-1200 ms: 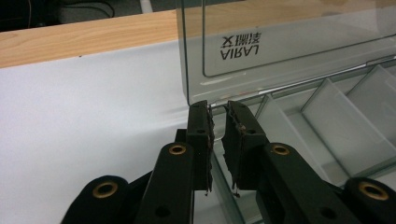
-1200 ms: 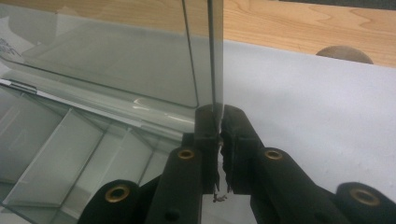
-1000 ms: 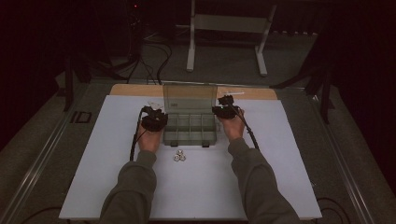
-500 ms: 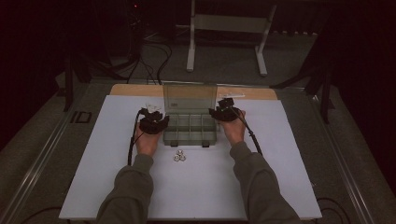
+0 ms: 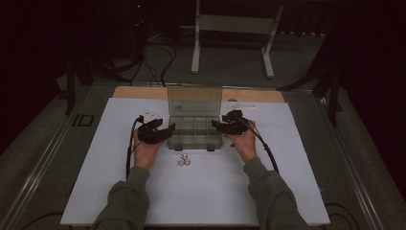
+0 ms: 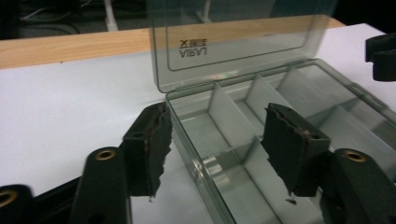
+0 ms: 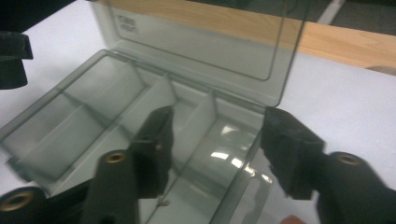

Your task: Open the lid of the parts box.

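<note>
A clear grey compartment box point(image 5: 194, 128) sits on the white mat point(image 5: 201, 191), its lid point(image 5: 194, 99) standing upright at the back. My left gripper point(image 5: 166, 132) is at the box's left end and my right gripper point(image 5: 216, 125) at its right end. In the left gripper view my left gripper point(image 6: 217, 121) straddles the box's point(image 6: 243, 140) side wall with its pads clear of it. In the right gripper view my right gripper point(image 7: 219, 116) likewise straddles the other wall of the box point(image 7: 84, 107). Both pairs of jaws have just been opening. Small metal pieces point(image 5: 184, 160) lie in front of the box.
A wooden strip point(image 5: 139, 92) borders the mat's far edge. Beyond the table stand a metal frame point(image 5: 230, 28) and cables point(image 5: 153, 57) on the floor. A small dark item point(image 5: 84, 120) lies off the mat's left side. Bare mat stretches toward the person.
Both grippers have drawn back along the box's ends toward the person, and their jaws have spread apart. The box and its upright lid stay in place.
</note>
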`<action>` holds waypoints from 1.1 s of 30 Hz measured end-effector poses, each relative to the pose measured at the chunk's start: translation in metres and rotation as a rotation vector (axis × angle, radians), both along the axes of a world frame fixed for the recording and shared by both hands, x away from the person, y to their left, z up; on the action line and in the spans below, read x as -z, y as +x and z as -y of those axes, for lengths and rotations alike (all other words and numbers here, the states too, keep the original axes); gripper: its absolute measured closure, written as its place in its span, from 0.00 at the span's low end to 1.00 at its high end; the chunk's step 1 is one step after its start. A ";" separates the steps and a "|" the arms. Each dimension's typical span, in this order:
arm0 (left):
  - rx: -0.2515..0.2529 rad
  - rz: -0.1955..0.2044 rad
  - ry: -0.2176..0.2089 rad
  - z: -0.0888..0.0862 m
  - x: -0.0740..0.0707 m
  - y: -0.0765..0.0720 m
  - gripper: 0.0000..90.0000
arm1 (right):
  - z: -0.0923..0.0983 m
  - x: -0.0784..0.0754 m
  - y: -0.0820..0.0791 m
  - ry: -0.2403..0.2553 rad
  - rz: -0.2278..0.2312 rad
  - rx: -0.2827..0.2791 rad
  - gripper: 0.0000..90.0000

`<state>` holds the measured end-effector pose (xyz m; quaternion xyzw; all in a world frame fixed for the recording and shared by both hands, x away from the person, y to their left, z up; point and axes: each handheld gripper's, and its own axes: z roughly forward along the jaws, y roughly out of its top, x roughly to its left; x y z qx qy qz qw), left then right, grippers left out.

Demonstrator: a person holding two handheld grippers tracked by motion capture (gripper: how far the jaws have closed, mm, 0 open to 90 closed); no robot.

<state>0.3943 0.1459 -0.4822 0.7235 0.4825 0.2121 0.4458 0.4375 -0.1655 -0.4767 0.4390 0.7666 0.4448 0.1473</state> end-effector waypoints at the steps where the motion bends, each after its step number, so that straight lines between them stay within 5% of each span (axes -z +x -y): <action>1: 0.007 0.003 -0.005 -0.001 -0.001 -0.003 0.41 | 0.000 0.000 0.000 0.000 0.000 0.000 0.43; 6: 0.030 0.031 0.014 -0.009 -0.007 -0.022 0.27 | -0.001 -0.001 -0.016 -0.027 -0.004 -0.031 0.22; 15: 0.013 0.070 0.020 -0.028 -0.009 -0.053 0.15 | -0.002 -0.006 -0.038 0.022 0.017 -0.092 0.12; 26: 0.028 0.080 0.081 -0.039 -0.014 -0.080 0.03 | -0.010 -0.007 -0.059 0.012 0.059 -0.134 0.11; 33: 0.014 0.088 0.062 -0.049 -0.016 -0.093 0.02 | -0.016 -0.012 -0.070 0.011 0.091 -0.166 0.11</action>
